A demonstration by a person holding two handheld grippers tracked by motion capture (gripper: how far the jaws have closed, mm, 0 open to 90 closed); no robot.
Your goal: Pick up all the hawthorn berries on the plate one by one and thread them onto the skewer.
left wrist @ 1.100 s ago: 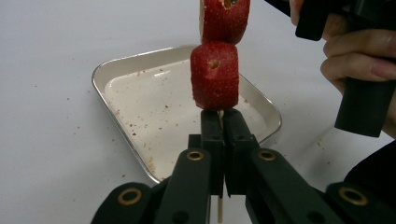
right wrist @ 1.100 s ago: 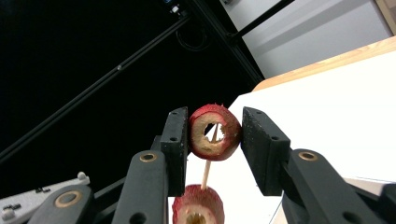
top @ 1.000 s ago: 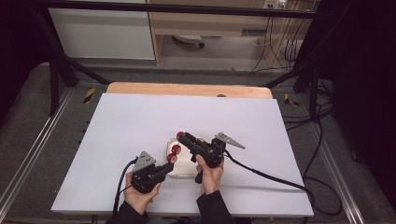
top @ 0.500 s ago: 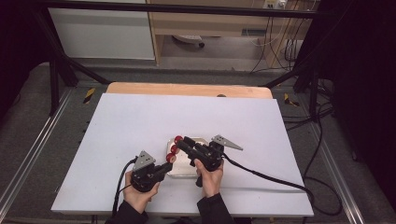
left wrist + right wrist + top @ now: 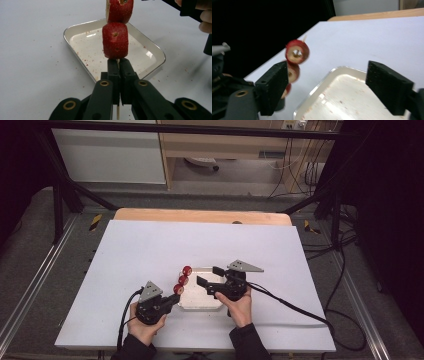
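My left gripper (image 5: 119, 67) is shut on a thin wooden skewer (image 5: 117, 112) that carries red strawberry pieces (image 5: 115, 43). From above, three strawberry pieces (image 5: 183, 280) line up on the skewer, slanting up and away from the left gripper (image 5: 173, 298) over the left rim of a small metal tray (image 5: 200, 303). My right gripper (image 5: 210, 276) hangs over the tray just right of the fruit. Its jaws have just been opening, and the right gripper (image 5: 332, 87) holds nothing. The top strawberry piece (image 5: 297, 52) sits left of its jaws.
The tray (image 5: 82, 42) is shallow, white inside and speckled with red crumbs. It rests on a white sheet (image 5: 150, 250) over a wooden table (image 5: 200, 215). Cables (image 5: 290, 305) trail from both grippers toward the near edge.
The right gripper drew back to the right from the skewer's tip and its jaws spread wide. The top strawberry piece stays on the skewer. The left gripper kept still.
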